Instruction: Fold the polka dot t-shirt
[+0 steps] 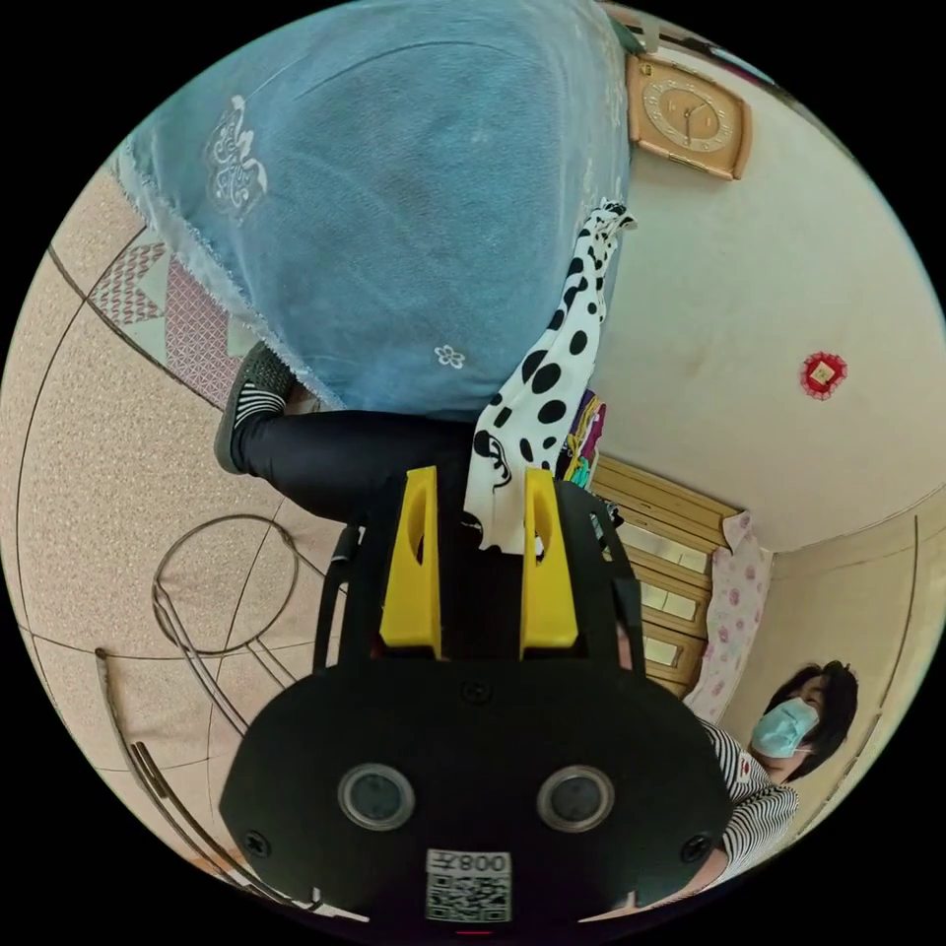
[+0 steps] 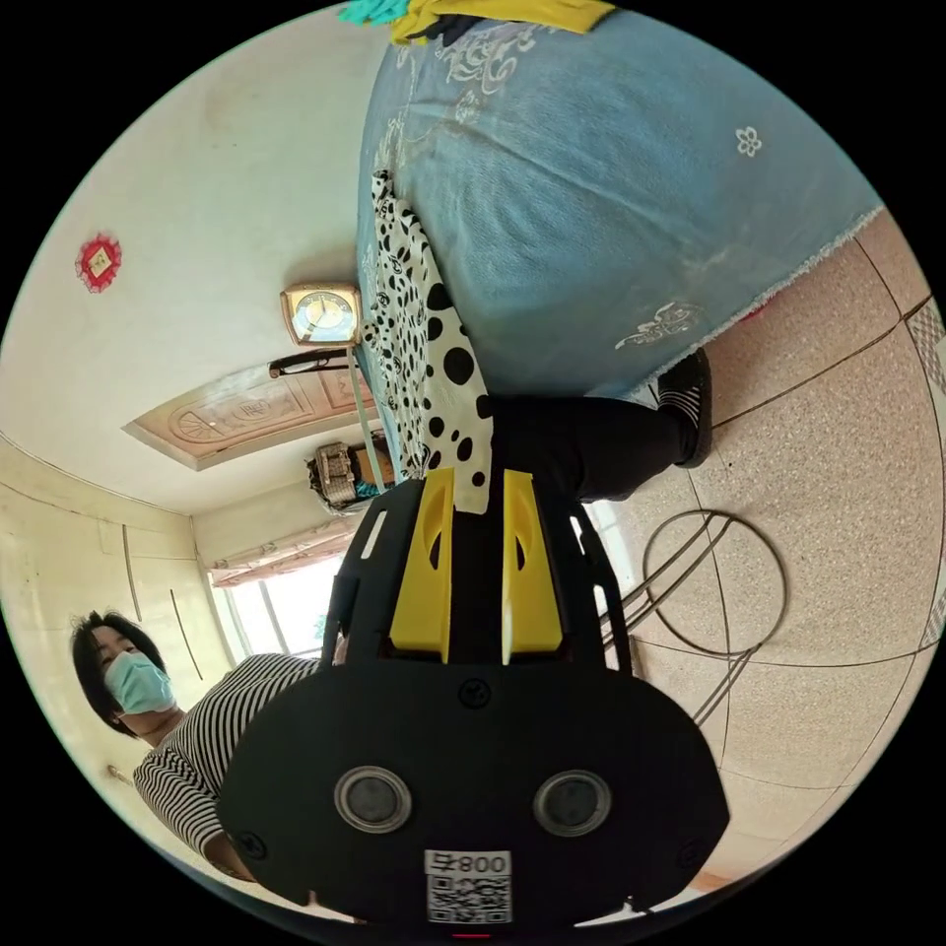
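The white polka dot t-shirt (image 1: pixel 552 365) with black spots hangs stretched in the air along the edge of the blue-covered bed (image 1: pixel 394 197). In the left gripper view its lower end runs down between the yellow jaws of my left gripper (image 1: pixel 480 480), which is shut on the cloth. In the right gripper view the t-shirt (image 2: pixel 424 335) stretches from the bed's edge down into my right gripper (image 2: pixel 479 480), also shut on it. The pinched edges are hidden between the jaws.
A person's black-trousered leg (image 1: pixel 335 453) and shoe (image 1: pixel 251 394) stand by the bed on the tiled floor (image 1: pixel 108 463). A round wire frame (image 1: pixel 222 591) lies on the floor. A wall clock (image 1: pixel 690 116), a wooden door (image 1: pixel 660 581) and the striped-shirted person (image 2: pixel 207 729) are nearby.
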The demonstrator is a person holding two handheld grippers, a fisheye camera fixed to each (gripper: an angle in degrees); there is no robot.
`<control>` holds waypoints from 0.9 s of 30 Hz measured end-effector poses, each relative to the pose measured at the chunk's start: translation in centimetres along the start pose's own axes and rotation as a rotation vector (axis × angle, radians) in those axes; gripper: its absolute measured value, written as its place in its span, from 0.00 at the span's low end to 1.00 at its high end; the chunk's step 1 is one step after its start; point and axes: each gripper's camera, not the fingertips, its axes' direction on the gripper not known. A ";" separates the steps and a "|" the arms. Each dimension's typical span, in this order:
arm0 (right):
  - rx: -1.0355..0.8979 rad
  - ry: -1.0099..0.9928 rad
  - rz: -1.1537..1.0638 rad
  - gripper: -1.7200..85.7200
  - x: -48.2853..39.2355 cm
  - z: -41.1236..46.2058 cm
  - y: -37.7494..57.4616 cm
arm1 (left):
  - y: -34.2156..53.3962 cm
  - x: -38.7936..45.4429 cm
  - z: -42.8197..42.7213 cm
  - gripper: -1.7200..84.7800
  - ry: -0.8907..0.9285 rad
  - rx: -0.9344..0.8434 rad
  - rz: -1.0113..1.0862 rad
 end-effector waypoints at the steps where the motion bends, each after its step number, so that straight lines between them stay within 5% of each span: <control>1: -0.012 -0.015 0.013 0.11 0.7 0.0 0.5 | 0.0 -0.9 -0.3 0.16 0.016 -0.008 -0.002; 27: 0.044 -0.248 -0.165 0.03 0.4 -1.3 13.9 | 5.1 -13.0 -9.3 0.03 0.269 0.076 0.236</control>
